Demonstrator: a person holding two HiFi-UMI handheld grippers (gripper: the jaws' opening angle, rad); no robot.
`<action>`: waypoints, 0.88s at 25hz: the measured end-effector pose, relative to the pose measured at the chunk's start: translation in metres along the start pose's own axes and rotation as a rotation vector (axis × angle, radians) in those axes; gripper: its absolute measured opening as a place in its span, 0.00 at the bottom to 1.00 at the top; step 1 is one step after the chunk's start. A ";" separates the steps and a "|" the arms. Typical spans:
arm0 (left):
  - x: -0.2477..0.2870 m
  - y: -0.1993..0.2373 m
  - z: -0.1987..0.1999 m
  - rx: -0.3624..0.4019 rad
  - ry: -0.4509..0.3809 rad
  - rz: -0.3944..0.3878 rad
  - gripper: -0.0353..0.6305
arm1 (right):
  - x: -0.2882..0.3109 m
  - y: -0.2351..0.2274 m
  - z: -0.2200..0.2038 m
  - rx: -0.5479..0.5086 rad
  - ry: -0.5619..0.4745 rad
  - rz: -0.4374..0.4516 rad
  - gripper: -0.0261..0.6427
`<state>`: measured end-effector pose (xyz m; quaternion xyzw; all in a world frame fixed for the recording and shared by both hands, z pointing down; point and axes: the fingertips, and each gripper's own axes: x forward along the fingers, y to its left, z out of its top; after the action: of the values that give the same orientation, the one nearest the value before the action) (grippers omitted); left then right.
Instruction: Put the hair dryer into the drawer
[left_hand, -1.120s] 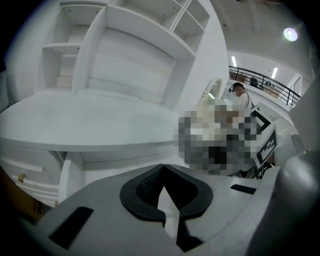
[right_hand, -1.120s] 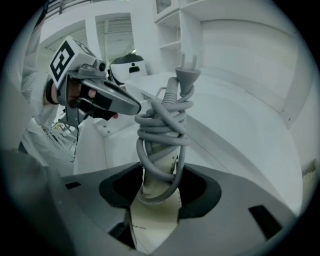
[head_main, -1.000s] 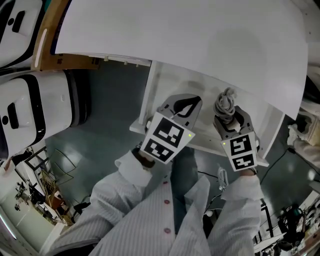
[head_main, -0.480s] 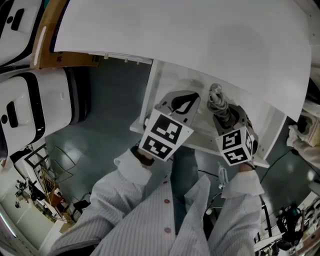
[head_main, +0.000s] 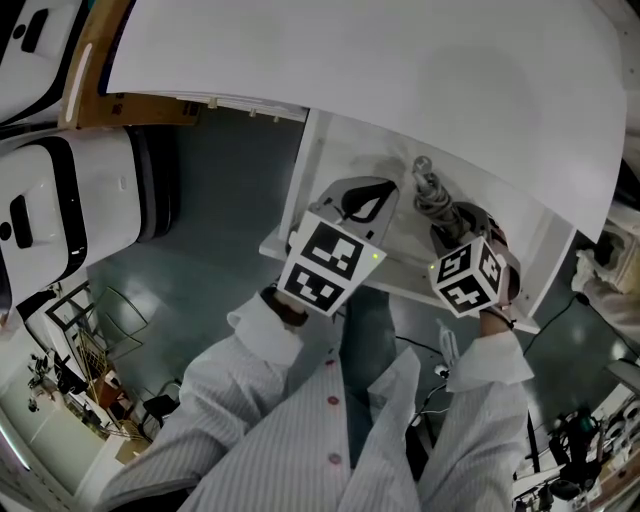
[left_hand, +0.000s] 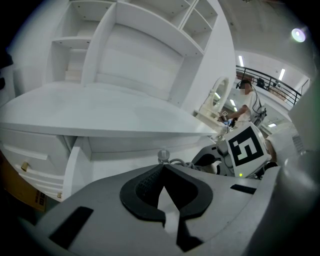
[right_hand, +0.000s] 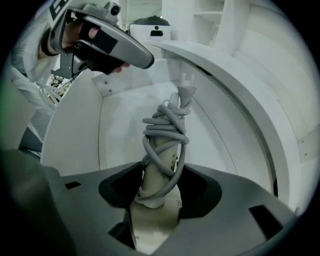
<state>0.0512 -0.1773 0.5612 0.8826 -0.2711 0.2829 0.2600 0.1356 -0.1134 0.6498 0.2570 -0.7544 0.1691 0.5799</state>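
The hair dryer (right_hand: 162, 145) is a pale handle wound with its grey cord, plug (right_hand: 185, 80) at the far end. My right gripper (right_hand: 160, 185) is shut on it and holds it over the floor of the open white drawer (right_hand: 80, 115). In the head view the hair dryer (head_main: 432, 195) pokes into the drawer (head_main: 318, 165) under the desk top, with my right gripper (head_main: 455, 230) behind it. My left gripper (head_main: 375, 200) hovers over the drawer's left half; its jaws meet at the tips with nothing between them (left_hand: 163, 167). The dryer's body is hidden.
The white desk top (head_main: 380, 70) overhangs the drawer's far part. A white machine (head_main: 70, 210) stands on the floor at the left, beside a brown box (head_main: 100, 110). White shelves (left_hand: 130, 45) rise above the desk. A person (left_hand: 245, 97) stands far off at the right.
My right gripper has carried the hair dryer farther into the drawer and turned, so the plug now lies deeper under the desk top. My left gripper has barely moved.
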 end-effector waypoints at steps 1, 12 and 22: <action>0.000 0.000 -0.002 -0.003 0.002 0.000 0.07 | 0.003 0.001 -0.002 -0.013 0.020 0.005 0.33; -0.004 0.000 -0.010 -0.019 0.010 -0.004 0.07 | 0.020 0.012 -0.015 -0.116 0.186 0.033 0.33; -0.011 -0.001 0.000 -0.015 -0.010 0.002 0.07 | 0.016 0.011 -0.016 -0.086 0.207 0.033 0.33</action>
<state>0.0446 -0.1725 0.5543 0.8817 -0.2756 0.2765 0.2650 0.1386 -0.0985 0.6696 0.2004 -0.7010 0.1719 0.6625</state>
